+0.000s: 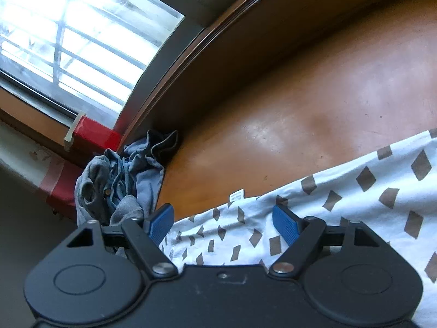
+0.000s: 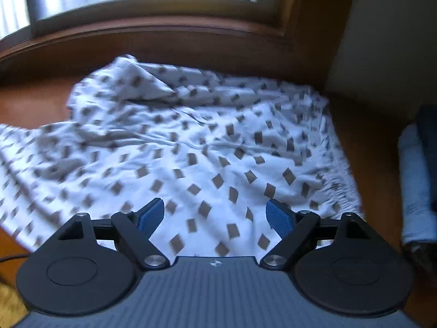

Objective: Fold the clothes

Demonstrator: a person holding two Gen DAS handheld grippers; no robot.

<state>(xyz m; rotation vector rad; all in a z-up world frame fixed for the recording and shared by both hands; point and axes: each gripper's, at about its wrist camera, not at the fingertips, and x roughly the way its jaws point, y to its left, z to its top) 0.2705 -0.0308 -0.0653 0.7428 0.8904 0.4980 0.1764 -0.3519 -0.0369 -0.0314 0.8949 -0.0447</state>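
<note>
- A white patterned garment [image 2: 191, 147] lies spread and rumpled on the tabletop [image 1: 300, 104], near the window.
- Left tool [image 1: 222, 222] and right tool [image 2: 215, 217] hover over the cloth, jaws apart, holding nothing.
- A bundle of grey-blue clothes [image 1: 123, 180] sits at the tabletop's corner.
- Risk: wrinkles could get folded in, or a shallow pinch may catch only one layer and slip.

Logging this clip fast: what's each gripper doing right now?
Left gripper: open, holding nothing, over the garment's edge.
Right gripper: open, empty, above the garment.
</note>
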